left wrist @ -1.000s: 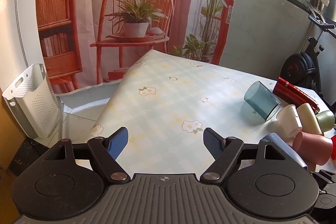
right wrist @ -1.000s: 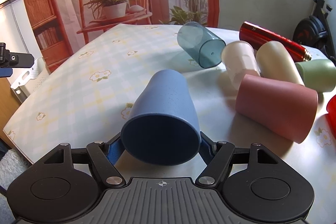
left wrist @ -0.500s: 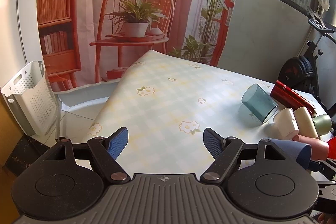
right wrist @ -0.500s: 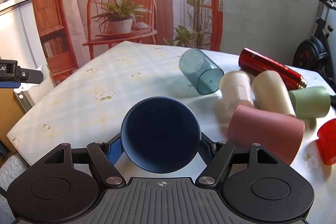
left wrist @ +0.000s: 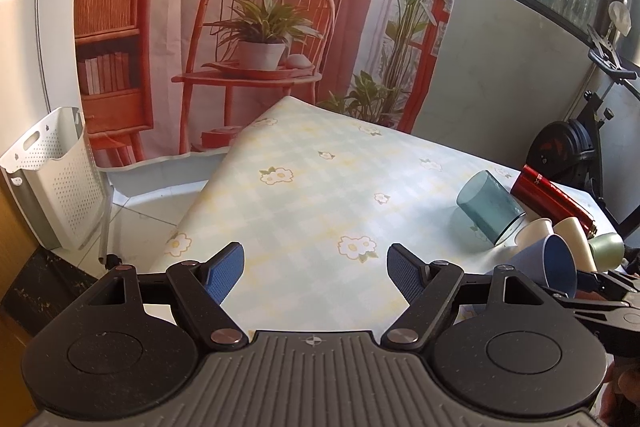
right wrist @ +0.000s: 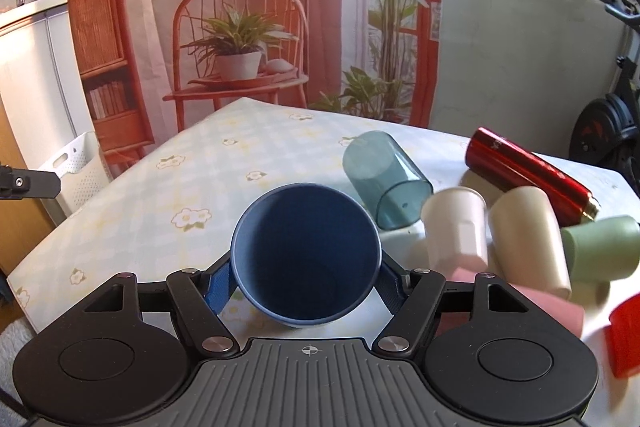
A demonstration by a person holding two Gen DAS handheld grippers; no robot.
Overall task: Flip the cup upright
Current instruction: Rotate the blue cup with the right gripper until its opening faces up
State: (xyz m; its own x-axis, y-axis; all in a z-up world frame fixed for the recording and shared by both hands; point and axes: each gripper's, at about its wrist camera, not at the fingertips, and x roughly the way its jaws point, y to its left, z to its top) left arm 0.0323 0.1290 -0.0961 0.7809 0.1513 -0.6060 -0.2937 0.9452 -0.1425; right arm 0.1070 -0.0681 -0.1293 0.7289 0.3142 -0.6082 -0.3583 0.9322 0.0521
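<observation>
My right gripper (right wrist: 306, 281) is shut on a blue cup (right wrist: 306, 255), held off the table with its open mouth turned toward the camera. The same cup shows at the right of the left wrist view (left wrist: 548, 263), tilted, with the right gripper behind it. My left gripper (left wrist: 316, 271) is open and empty above the near left part of the table (left wrist: 312, 195).
Several cups lie on their sides at the right: a clear teal one (right wrist: 384, 183), a white one (right wrist: 456, 227), a beige one (right wrist: 528, 231), a green one (right wrist: 600, 247), a pink one (right wrist: 552, 311). A red flask (right wrist: 528, 175) lies behind them. A white basket (left wrist: 52, 179) stands on the floor left.
My right gripper has lifted the blue cup off the table and rotated it, so its mouth, which faced down and away, now faces the camera. The left gripper stayed open and barely moved.
</observation>
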